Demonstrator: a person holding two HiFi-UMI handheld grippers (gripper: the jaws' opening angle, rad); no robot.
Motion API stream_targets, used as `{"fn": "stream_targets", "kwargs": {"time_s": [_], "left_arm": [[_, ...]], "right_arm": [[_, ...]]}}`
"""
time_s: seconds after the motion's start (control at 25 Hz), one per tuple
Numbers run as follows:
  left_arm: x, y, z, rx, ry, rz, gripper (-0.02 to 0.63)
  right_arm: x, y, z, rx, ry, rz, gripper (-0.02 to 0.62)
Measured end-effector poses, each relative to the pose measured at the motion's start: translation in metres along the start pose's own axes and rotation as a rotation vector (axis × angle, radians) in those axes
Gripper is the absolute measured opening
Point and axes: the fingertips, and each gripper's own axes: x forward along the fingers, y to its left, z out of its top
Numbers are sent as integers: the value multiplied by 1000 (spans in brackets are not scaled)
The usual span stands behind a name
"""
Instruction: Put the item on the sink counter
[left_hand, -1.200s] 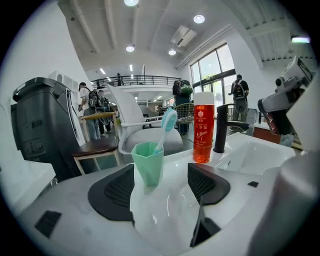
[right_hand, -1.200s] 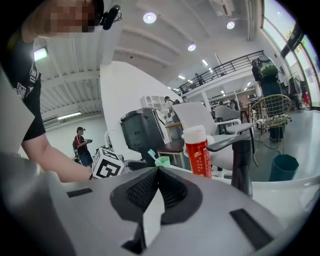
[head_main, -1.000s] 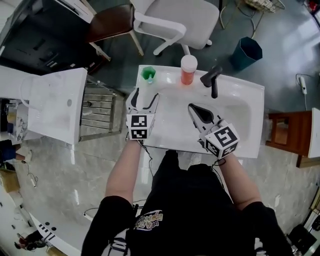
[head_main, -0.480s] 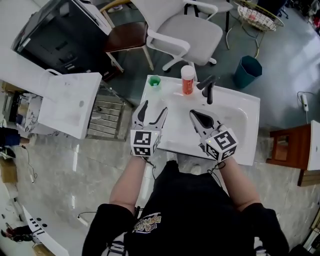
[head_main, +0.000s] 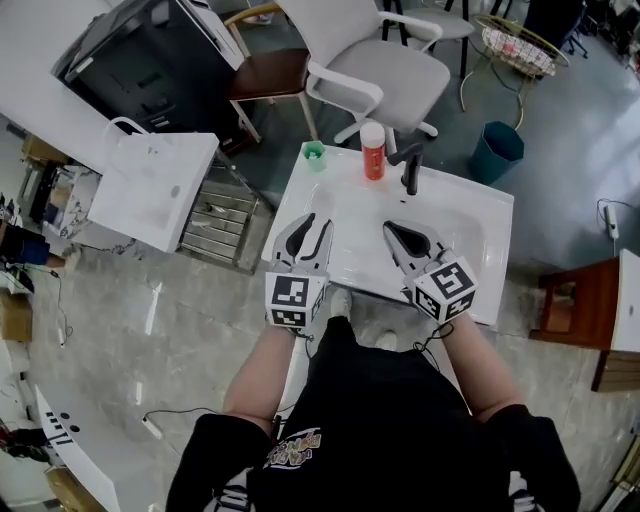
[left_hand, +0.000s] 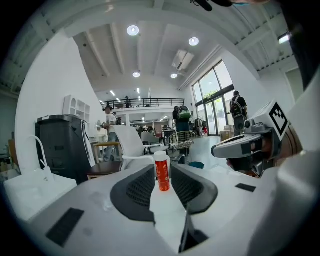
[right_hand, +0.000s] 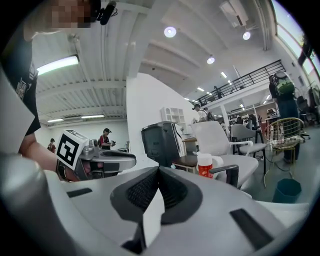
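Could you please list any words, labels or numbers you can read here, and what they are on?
None can be read.
Orange bottle: label print too small.
Black shirt: printed design too blurred.
Marker cubes: square patterns only, no letters.

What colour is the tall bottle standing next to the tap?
The bottle is orange-red with a white cap. The left gripper view shows it best.

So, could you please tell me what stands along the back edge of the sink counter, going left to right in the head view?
Green cup → orange bottle with a white cap → black faucet.
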Motion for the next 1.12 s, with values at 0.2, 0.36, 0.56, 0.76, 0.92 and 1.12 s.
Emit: {"fn": "stream_targets", "kwargs": {"time_s": [0.2, 0.36, 0.56, 0.76, 0.92, 1.12], "left_arm": [[-34, -15, -3, -5, 28, 23, 29], [-52, -25, -10, 1, 41, 16, 23], [-72, -23, -18, -15, 46, -3, 20], [-96, -8, -25, -22, 37, -30, 20], [-119, 3, -33, -20, 38, -70, 20], [-141, 26, -37, -27, 15, -106, 20]], "right_arm": [[-11, 17, -7, 5, 12, 35, 54], [-12, 31, -16, 15, 22, 55, 54], [-1, 51, -22, 16, 33, 65, 54], [16, 73, -18, 20, 26, 36, 54], [26, 100, -20, 20, 19, 8, 54], [37, 134, -18, 10, 17, -32, 54]]}}
